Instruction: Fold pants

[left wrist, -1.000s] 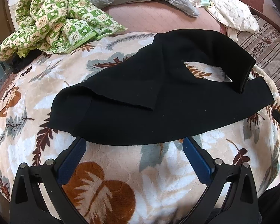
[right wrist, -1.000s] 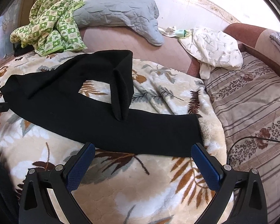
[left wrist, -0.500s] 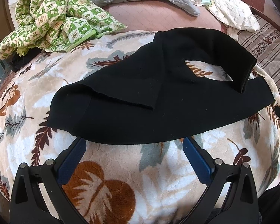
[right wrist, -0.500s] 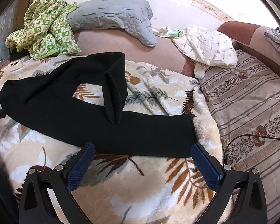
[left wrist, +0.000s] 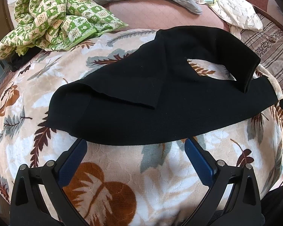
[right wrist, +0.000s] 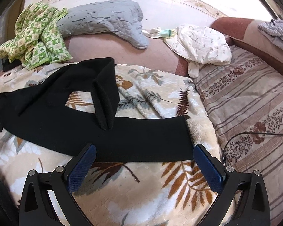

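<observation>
Both tongs are open and hold nothing: our left tongs (left wrist: 134, 146) wait just before the near edge of the black knitted pants (left wrist: 179, 109), and our right tongs (right wrist: 144, 153) stand wide at the same edge, near the free end of the long leg. We cannot tell if any tip already touches the cloth.

The black knitted pants lie on the cream fleece blanket with brown and grey leaves (left wrist: 113, 169), which covers the near part of the bed. They are spread across us from left to right. One leg (right wrist: 151, 139) lies long and mostly flat along the near side. The other leg (right wrist: 103, 98) is bent back, so its end rests on top of the long leg, and a small window of blanket shows between them. At the waist end a flap (left wrist: 126, 94) is turned over onto the body of the pants.

We judge the task is at its beginning: the pants are laid out, but no clean fold is made. What is left is to straighten the bent leg, put leg on leg, and then fold the length.

Behind, well apart, are the crumpled green checked cloth (left wrist: 52, 17) and the grey quilted pillow (right wrist: 103, 20).
</observation>
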Demonstrator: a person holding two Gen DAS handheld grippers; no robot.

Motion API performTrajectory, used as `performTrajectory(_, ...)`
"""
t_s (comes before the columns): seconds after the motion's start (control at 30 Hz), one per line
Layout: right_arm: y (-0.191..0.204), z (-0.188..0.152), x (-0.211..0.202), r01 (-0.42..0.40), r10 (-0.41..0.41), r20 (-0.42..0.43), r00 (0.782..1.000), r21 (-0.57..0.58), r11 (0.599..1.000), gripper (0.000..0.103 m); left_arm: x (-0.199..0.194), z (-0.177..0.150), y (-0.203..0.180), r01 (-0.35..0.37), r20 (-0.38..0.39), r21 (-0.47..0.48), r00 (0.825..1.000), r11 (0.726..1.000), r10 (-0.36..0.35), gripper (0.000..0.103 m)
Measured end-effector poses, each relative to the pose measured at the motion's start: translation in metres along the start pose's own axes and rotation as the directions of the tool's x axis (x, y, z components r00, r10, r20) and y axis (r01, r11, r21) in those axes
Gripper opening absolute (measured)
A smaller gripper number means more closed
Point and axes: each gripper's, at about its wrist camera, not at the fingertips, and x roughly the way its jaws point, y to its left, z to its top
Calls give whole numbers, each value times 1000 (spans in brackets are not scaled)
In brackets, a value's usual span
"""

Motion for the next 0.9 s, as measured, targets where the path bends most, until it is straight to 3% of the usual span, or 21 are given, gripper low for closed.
performTrajectory(0.27, -9, -1, 1, 51, -51, -17, 999, 20, 998, 102, 2, 1, 0, 1, -8, 3, 1000, 1000, -1, 103)
performTrajectory(0.9, -21, -4, -1, 80, -79, -18, 997, 59, 995, 102, 0, 1, 3, 0, -11, 2, 1000, 1000, 0, 103)
